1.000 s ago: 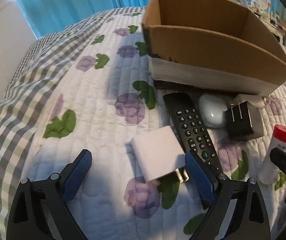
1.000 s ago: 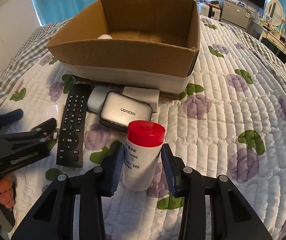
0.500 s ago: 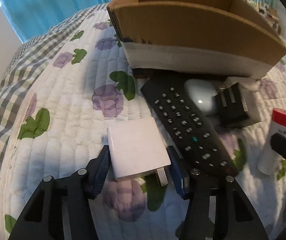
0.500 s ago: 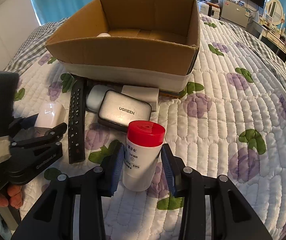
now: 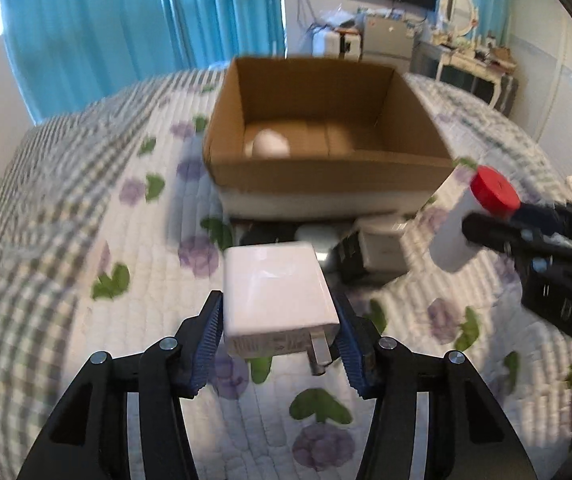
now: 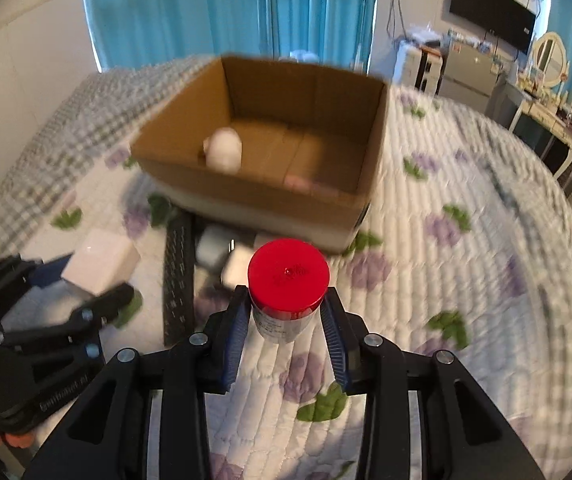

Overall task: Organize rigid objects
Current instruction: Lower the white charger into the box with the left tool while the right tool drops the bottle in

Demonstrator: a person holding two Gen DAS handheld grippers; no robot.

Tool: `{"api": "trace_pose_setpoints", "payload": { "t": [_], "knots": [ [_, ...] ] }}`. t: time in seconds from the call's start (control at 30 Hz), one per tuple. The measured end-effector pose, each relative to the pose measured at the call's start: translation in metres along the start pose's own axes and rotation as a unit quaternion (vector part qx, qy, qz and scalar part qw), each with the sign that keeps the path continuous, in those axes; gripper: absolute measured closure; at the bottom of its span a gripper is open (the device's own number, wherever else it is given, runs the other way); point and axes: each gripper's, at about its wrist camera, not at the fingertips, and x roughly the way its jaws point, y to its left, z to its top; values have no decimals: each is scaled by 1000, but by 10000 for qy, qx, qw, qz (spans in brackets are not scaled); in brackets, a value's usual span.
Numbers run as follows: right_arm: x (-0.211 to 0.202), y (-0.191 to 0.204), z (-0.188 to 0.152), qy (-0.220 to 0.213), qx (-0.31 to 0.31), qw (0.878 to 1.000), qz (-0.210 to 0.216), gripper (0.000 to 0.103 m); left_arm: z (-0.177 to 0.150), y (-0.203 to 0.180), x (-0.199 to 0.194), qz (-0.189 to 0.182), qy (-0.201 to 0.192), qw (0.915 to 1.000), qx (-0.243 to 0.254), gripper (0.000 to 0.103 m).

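The left tool (image 5: 278,330) is clamped on a white plug adapter (image 5: 276,294), its blue pads pressing the two side faces and its metal prongs pointing back toward the camera, the block held clear above the floral quilt (image 5: 86,248); the right tool (image 6: 284,320) grips a white bottle with a red cap (image 6: 289,274), upright, cap toward the lens; straight ahead of both, and lower, stands the open cardboard box (image 5: 325,176), its near wall facing the tools, so each load must, by this reading, go forward and over that wall before release; the adapter lines up with the box's left half, where a pale rounded object (image 5: 270,145) already sits, while the bottle hangs nearer the right corner in the left view; between tools and box, on the bed, lie a black remote control (image 6: 178,276), long axis running toward the box, a small light case (image 6: 212,246) and a grey charger block (image 5: 377,242), all below the carried items and probably no obstacle; the likelier risk is the two tools crowding each other over the opening; motion blur softens the finer detail.
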Motion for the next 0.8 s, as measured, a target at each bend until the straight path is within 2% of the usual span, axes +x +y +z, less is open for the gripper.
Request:
{"api": "trace_pose_setpoints", "payload": {
  "t": [0.23,0.4,0.6,0.8],
  "knots": [
    [-48,-7,58,-556,-168,9982,-125,67,52,0,-25,-240,-494,9985,72,52],
    [-54,-17,96,-742,-199,9970,-70,67,96,-3,-20,-310,-703,9970,7,52],
    [-29,-34,130,-686,-147,9975,13,67,138,-14,20,-170,-836,9963,143,52],
    [8,-56,146,-564,-99,9984,-16,67,148,-17,86,-265,-515,9983,-66,52]
  ]
}}
